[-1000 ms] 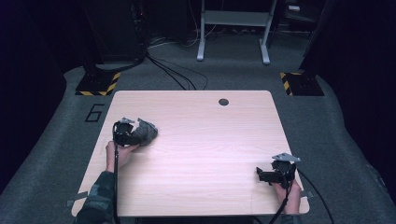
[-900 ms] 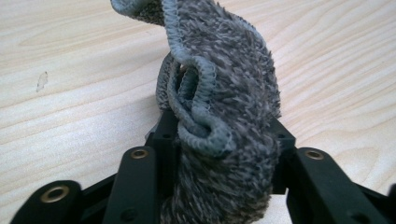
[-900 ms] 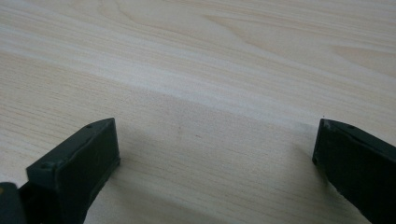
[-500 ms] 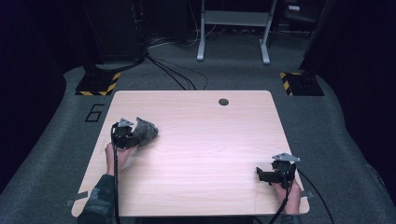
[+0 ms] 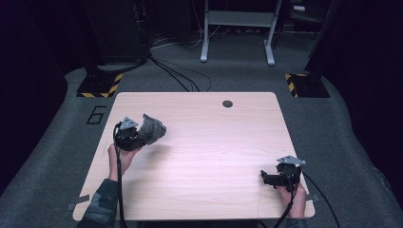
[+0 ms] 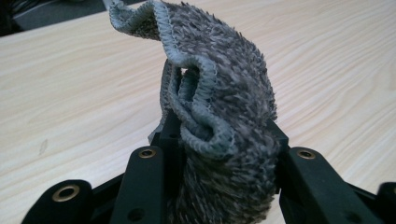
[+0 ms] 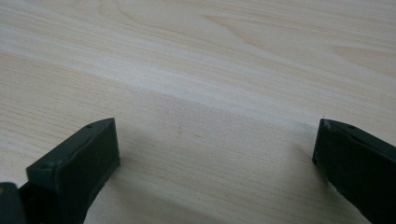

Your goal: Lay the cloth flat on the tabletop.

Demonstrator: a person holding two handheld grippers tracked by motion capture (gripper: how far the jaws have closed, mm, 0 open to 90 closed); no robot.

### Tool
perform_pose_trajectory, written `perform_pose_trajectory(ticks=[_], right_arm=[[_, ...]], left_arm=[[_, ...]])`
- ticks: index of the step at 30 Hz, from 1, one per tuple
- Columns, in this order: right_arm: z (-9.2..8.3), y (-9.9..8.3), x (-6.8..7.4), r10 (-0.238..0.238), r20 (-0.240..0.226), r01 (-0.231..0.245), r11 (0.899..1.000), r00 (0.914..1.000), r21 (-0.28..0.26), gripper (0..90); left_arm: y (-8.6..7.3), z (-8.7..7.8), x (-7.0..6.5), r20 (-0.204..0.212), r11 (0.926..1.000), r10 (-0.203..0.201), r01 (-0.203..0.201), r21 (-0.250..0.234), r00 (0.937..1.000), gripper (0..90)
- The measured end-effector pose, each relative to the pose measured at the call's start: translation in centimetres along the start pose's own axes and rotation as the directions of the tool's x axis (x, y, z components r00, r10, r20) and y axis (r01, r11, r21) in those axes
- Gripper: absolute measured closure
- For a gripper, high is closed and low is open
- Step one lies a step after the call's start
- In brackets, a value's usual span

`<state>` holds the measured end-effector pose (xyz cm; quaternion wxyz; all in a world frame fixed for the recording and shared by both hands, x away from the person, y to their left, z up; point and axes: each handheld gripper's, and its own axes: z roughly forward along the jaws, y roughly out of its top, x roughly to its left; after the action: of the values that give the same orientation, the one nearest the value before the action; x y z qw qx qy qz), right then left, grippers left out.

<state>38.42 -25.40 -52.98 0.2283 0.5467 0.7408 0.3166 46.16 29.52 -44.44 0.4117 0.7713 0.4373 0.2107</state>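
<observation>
At the left of the high view, the left gripper [image 5: 135, 137] has its fingers [image 6: 154, 182] clamped on a bunched grey cloth [image 5: 151, 129], which has been squeezed tighter in the last moment and sits lifted just above the desk [image 5: 209, 142]. In the left gripper view the cloth fills the centre, its hemmed edge curling upward. At the lower right, the right gripper [image 5: 273, 178] rests low over the desk, fingers spread wide with nothing between them.

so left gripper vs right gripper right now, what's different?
Left gripper is shut on the grey cloth, bunched between its jaws and lifted off the table; right gripper stands wide open with nothing between them. Left sits at the table's left side, right near the front right corner. Both are black, hand-held, with trailing cables.
</observation>
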Motion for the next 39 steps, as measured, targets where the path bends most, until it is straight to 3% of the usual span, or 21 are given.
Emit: perform_pose_trajectory(ticks=[6, 18, 25, 27, 29, 34, 35, 39], right_arm=[[0.0, 0.0, 0.0, -0.001, 0.000, 0.001, 1.000, 1.0000, 0.000, 0.0], [0.0, 0.0, 0.0, -0.004, 0.001, 0.004, 1.000, 1.0000, -0.001, 0.0], [0.0, 0.0, 0.0, -0.001, 0.000, 0.001, 1.000, 1.0000, 0.001, 0.0], [0.0, 0.0, 0.0, -0.011, -0.003, 0.011, 1.000, 0.9999, 0.003, 0.0], [0.0, 0.0, 0.0, -0.018, -0.006, 0.018, 1.000, 0.9998, -0.001, 0.0], [0.0, 0.0, 0.1, -0.024, -0.007, 0.024, 1.000, 0.9997, 0.002, 0.0], [0.1, 0.1, 0.3, -0.018, -0.013, 0.018, 1.000, 0.9998, 0.002, 0.0], [0.0, 0.2, 0.2, -0.036, -0.024, 0.036, 0.999, 0.9991, 0.015, 0.0]], left_arm=[[0.9, -0.1, -2.0, 0.045, 0.9992, 0.040, -0.039, -0.012, 0.9982, 62.7], [1.4, 0.4, -5.1, 0.105, 0.9976, 0.067, -0.065, -0.026, 0.9922, 62.4], [1.8, 1.6, -8.4, 0.151, 0.9928, 0.120, -0.120, -0.008, 0.9812, 61.8], [1.7, 1.8, -8.8, 0.155, 0.9924, 0.122, -0.123, -0.001, 0.9804, 61.6], [1.4, 2.7, -9.8, 0.176, 0.9903, 0.133, -0.138, 0.016, 0.9753, 61.1], [0.8, 3.9, -10.9, 0.210, 0.9902, 0.123, -0.134, 0.038, 0.9700, 60.8], [0.6, 4.4, -11.4, 0.224, 0.9872, 0.132, -0.149, 0.058, 0.9655, 60.7], [0.2, 5.6, -12.2, 0.242, 0.9841, 0.137, -0.160, 0.078, 0.9605, 58.8]])
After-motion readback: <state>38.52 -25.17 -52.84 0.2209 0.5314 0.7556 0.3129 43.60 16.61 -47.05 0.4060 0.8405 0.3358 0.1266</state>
